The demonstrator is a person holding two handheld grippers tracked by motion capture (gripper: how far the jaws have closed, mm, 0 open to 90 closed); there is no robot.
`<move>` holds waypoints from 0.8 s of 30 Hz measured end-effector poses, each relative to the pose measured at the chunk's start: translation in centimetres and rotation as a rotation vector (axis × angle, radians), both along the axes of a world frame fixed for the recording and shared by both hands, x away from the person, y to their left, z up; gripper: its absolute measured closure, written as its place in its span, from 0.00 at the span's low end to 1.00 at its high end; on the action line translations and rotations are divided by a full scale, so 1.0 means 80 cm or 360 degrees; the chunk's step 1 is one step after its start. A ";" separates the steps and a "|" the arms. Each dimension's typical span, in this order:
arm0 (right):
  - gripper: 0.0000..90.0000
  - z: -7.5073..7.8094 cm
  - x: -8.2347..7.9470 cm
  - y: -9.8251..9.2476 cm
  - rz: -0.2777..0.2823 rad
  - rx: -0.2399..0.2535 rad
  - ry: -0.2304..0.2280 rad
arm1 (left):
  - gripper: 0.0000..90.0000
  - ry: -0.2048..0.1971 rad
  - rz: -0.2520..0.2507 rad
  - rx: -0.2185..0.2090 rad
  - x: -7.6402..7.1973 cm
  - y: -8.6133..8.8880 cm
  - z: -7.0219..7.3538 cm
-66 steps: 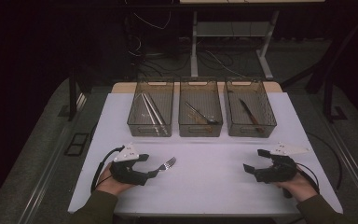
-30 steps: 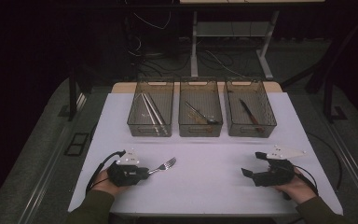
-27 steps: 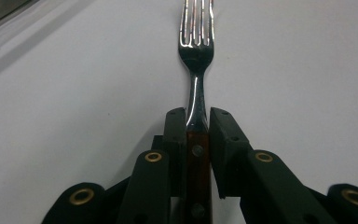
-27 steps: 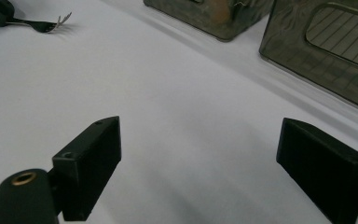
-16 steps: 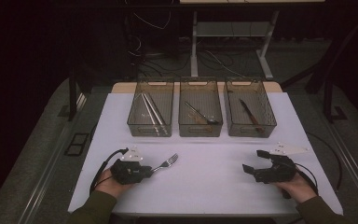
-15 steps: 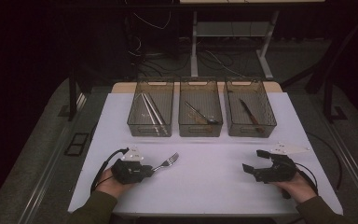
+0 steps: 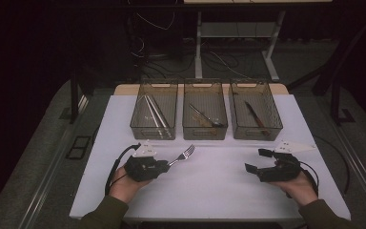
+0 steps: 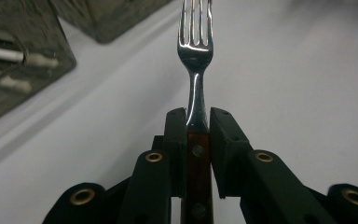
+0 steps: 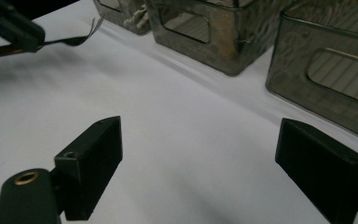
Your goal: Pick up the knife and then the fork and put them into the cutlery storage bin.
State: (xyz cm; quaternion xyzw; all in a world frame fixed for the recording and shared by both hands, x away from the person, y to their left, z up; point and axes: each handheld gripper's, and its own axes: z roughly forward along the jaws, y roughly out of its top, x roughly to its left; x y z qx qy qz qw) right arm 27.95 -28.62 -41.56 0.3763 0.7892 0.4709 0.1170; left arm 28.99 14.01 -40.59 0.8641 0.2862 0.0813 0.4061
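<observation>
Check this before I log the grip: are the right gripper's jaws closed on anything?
No, the right gripper has its jaws spread wide over the bare white table.

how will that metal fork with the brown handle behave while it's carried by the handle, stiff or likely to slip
The metal fork with the brown riveted handle probably stays stiff: it juts straight out of the left gripper without sagging. Its flat handle sits squarely between the black fingers, so twisting seems unlikely. The long polished neck overhangs, so a bump might lever it loose.
</observation>
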 end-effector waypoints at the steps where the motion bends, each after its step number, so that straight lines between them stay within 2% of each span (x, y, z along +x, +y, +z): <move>1: 0.20 0.001 0.001 0.002 0.0005 -0.0008 -0.0013 | 0.85 -0.0005 0.0009 -0.0008 0.001 -0.004 0.002; 3: 0.25 0.006 0.004 0.006 0.0013 -0.0006 -0.0008 | 0.85 -0.0018 0.0010 -0.0014 0.003 -0.013 0.005; 6: 0.25 0.012 0.011 0.015 -0.0002 0.0009 0.0002 | 0.85 -0.0039 0.0006 -0.0050 0.006 -0.028 0.012; 11: 0.27 0.018 0.025 0.032 0.0030 0.0079 0.0011 | 0.85 -0.0085 -0.0007 -0.0084 0.013 -0.055 0.023; 19: 0.27 0.027 0.045 0.057 0.0031 0.0133 -0.0009 | 0.85 -0.0098 -0.0062 -0.0123 0.019 -0.098 0.030; 23: 0.27 0.032 0.050 0.070 0.0043 0.0164 -0.0028 | 0.85 -0.0129 -0.0057 -0.0114 0.019 -0.110 0.031; 24: 0.27 0.033 0.052 0.072 0.0046 0.0184 -0.0026 | 0.85 -0.0134 -0.0056 -0.0129 0.018 -0.111 0.031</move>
